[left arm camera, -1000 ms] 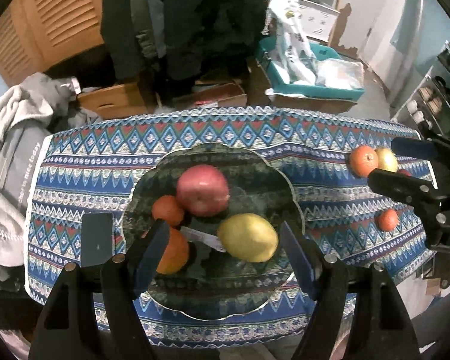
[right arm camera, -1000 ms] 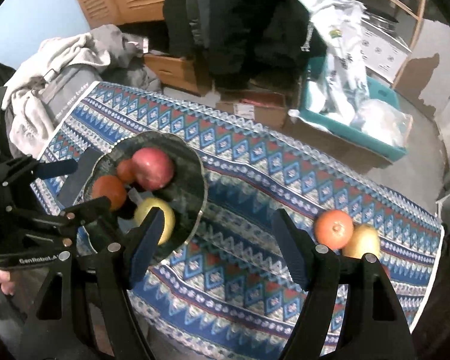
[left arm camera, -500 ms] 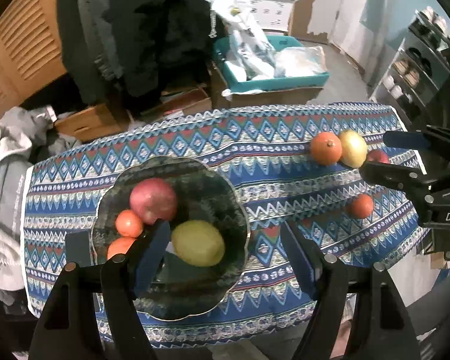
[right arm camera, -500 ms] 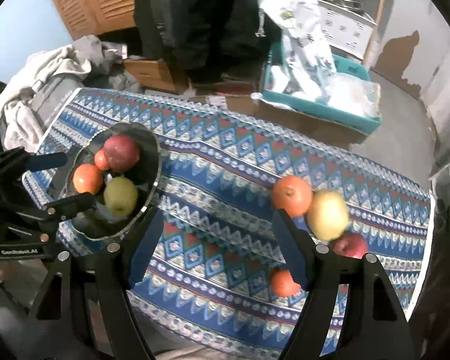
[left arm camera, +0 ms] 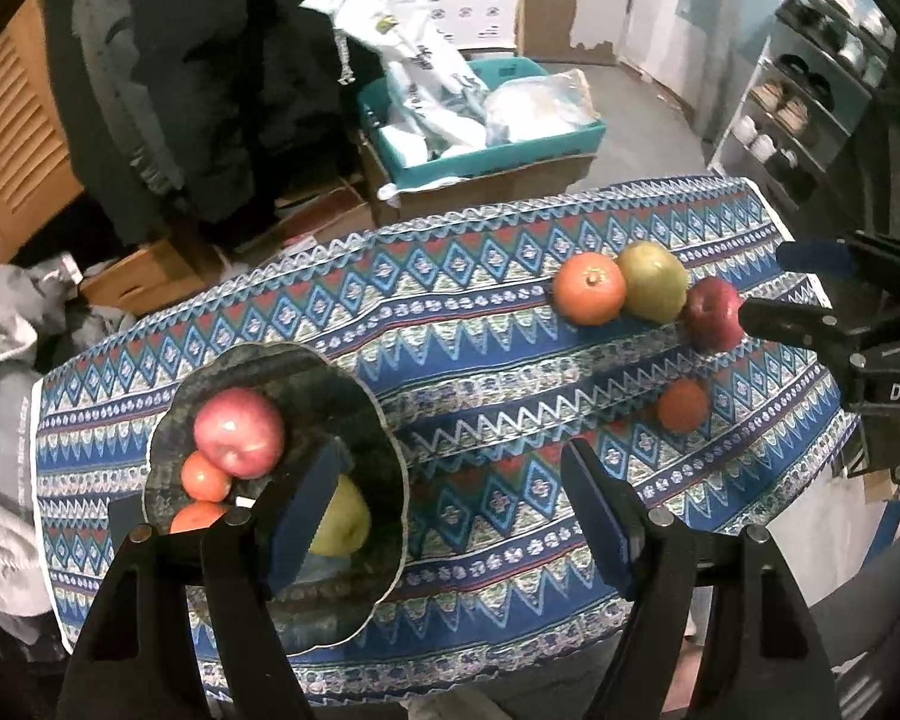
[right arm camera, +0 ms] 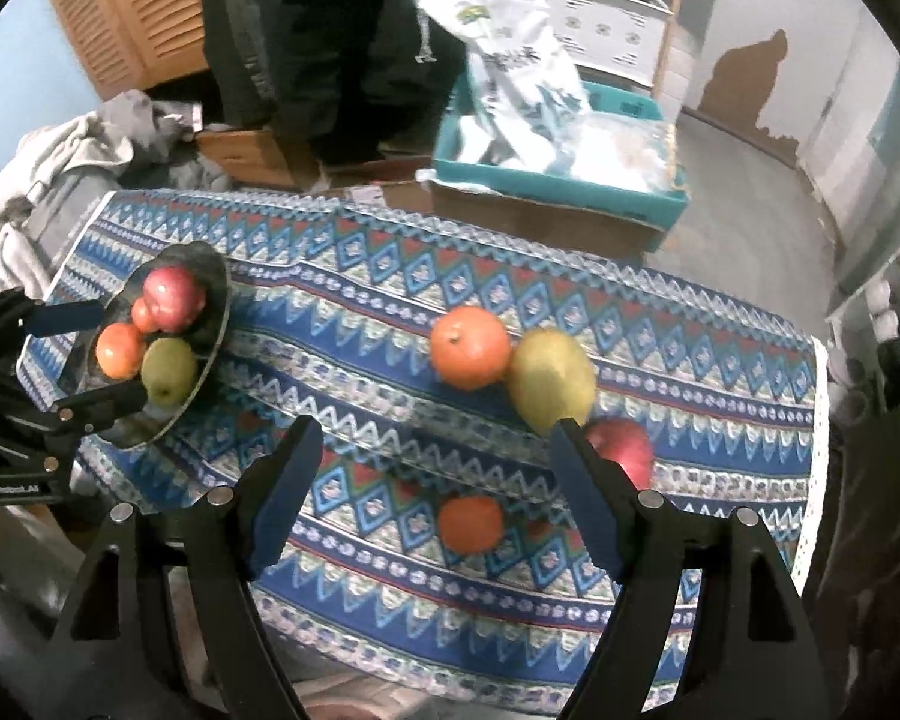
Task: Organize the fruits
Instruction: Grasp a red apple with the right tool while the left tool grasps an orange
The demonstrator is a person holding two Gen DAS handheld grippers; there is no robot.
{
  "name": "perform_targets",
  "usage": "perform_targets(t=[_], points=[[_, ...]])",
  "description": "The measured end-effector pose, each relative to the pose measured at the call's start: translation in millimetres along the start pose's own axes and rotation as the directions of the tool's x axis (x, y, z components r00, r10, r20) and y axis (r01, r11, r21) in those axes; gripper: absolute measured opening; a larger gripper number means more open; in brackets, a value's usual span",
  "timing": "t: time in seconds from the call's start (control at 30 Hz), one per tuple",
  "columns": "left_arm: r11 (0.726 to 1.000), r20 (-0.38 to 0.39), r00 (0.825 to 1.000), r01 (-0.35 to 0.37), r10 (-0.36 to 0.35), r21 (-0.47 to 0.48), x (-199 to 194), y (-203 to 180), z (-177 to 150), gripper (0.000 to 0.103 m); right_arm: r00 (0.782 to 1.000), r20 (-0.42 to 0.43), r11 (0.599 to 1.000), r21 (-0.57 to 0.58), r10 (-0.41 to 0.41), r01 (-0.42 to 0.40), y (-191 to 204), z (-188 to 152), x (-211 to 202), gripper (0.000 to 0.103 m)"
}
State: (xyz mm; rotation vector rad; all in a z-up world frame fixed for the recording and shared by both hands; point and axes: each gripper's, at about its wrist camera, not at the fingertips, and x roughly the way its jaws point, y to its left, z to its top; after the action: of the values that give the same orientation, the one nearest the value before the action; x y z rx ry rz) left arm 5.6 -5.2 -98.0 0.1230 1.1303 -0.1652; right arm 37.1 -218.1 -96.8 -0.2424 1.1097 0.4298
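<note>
A dark glass plate (left arm camera: 354, 396) (right arm camera: 213, 276) at the table's left holds a red apple (left arm camera: 239, 432) (right arm camera: 174, 299), two small oranges (left arm camera: 205, 476) (right arm camera: 120, 350) and a yellow-green pear (left arm camera: 345, 519) (right arm camera: 168, 371). On the cloth to the right lie a large orange (left arm camera: 589, 288) (right arm camera: 470, 347), a yellow-green mango (left arm camera: 654, 281) (right arm camera: 551, 378), a red apple (left arm camera: 713, 313) (right arm camera: 624, 449) and a small orange (left arm camera: 683, 405) (right arm camera: 470, 523). My left gripper (left arm camera: 450, 510) is open and empty over the plate's right edge. My right gripper (right arm camera: 435, 495) is open and empty above the small orange.
The table carries a blue patterned cloth (left arm camera: 480, 324) (right arm camera: 690, 360). Behind it stand a teal bin (left arm camera: 570, 138) (right arm camera: 570, 186) with plastic bags on a cardboard box. Grey clothes (left arm camera: 0, 420) (right arm camera: 48, 180) lie at the left. A shelf with dishes (left arm camera: 810, 90) stands at the right.
Both grippers have swung to the right: the plate has slid left in both views, and the loose fruits on the right have come toward the centre of the right wrist view.
</note>
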Motion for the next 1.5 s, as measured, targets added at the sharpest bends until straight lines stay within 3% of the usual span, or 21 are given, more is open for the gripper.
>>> perform_targets(t=[0.43,0.93,1.5], points=[[0.997,-0.013,1.0,0.014,-0.013,0.079,21,-41,15,0.078,0.999,-0.033,0.995,0.097,-0.028,0.031,-57,-18,9,0.079],[0.998,-0.077,0.997,0.03,-0.026,0.051,77,-47,34,0.078,0.991,-0.136,0.973,0.229,0.012,0.02,-110,-33,69,0.079],[0.997,-0.138,0.989,0.059,-0.052,0.046,123,-59,44,0.078,0.976,-0.22,0.98,0.196,-0.001,0.046,-122,-44,138,0.079]])
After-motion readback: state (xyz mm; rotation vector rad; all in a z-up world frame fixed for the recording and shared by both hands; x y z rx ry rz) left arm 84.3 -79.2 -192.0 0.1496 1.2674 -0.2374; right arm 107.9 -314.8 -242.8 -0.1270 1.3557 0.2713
